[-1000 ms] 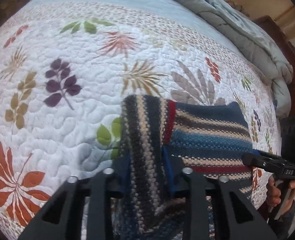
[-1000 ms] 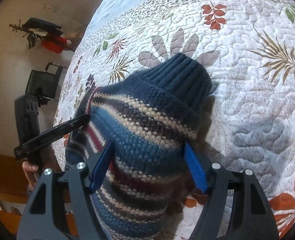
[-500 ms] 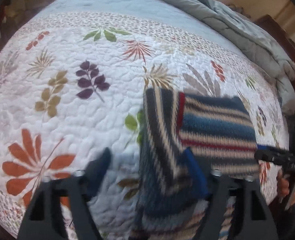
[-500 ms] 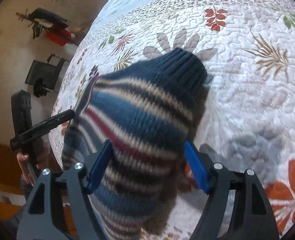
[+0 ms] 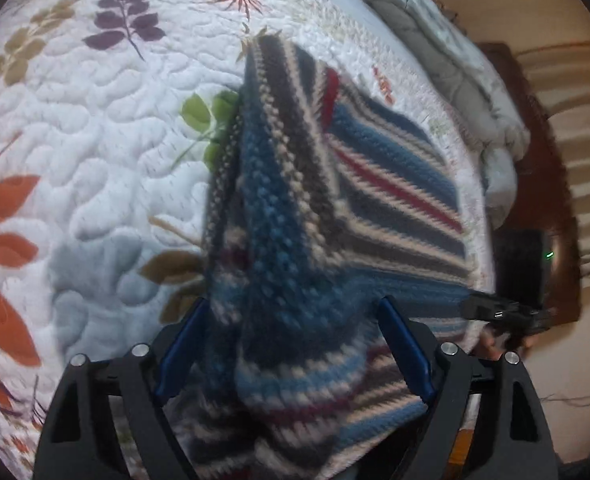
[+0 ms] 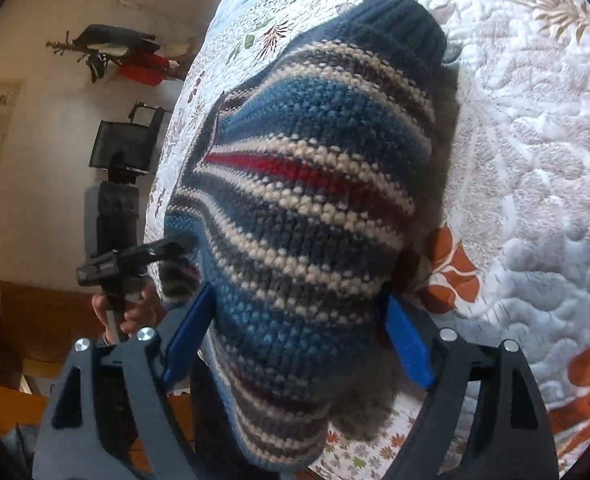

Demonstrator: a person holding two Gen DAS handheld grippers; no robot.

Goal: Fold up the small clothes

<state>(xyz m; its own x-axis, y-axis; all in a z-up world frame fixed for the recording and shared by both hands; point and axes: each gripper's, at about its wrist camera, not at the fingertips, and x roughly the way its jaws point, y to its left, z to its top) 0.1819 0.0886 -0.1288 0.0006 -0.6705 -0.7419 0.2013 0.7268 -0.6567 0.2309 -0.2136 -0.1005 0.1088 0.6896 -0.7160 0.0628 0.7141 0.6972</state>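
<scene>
A small striped knit sweater (image 5: 335, 208), blue, cream, grey and red, lies partly folded on the quilted floral bedspread (image 5: 95, 128). It also fills the right wrist view (image 6: 315, 208), navy ribbed hem at the far end. My left gripper (image 5: 291, 332) is open, its blue pads standing wide on either side of a raised fold of the sweater. My right gripper (image 6: 299, 324) is open too, pads apart around the near edge of the sweater. The right gripper shows in the left wrist view (image 5: 503, 312) at the sweater's right edge; the left gripper shows in the right wrist view (image 6: 135, 256).
A grey duvet (image 5: 455, 60) is bunched along the far side of the bed. A dark wooden bed frame (image 5: 535, 160) runs on the right. The bed's edge (image 6: 167, 184) drops to a floor with a black chair (image 6: 127, 148).
My left gripper opened and let go of the sleeve fold, then moved closer over the sweater. My right gripper stayed open and moved closer to the sweater's near edge.
</scene>
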